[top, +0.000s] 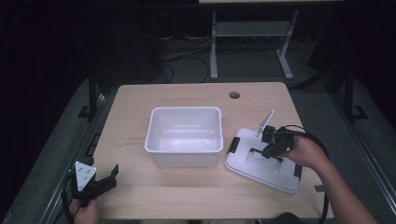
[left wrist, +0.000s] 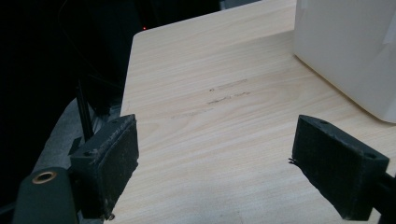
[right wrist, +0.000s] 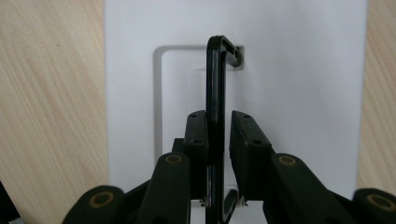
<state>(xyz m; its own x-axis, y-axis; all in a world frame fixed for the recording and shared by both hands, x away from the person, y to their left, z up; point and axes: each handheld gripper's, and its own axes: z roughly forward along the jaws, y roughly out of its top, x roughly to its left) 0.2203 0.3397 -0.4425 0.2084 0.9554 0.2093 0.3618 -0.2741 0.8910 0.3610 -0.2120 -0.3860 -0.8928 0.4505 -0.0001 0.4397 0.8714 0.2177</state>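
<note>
Nearest the front edge of the table (top: 140,196), at its left corner, the left gripper (top: 113,173) is held level with its jaws wide apart and nothing between them; in the left gripper view its pads (left wrist: 112,163) frame bare wood, well apart from the bin. To the right, near the front right corner, a white lid (top: 261,163) lies flat on the table top, set at a slant to the edges, with black latches on its ends. The right gripper (top: 267,153) reaches down over the middle of this lid. In the right gripper view the lid's black handle (right wrist: 215,107) stands raised out of its recess, between the two pads; the jaws are nearly together around it, one pad against the handle and a narrow gap visible on the other side. Farther back, at the centre of the table, an open white bin (top: 184,136) stands upright, just beside the lid's left end.
</note>
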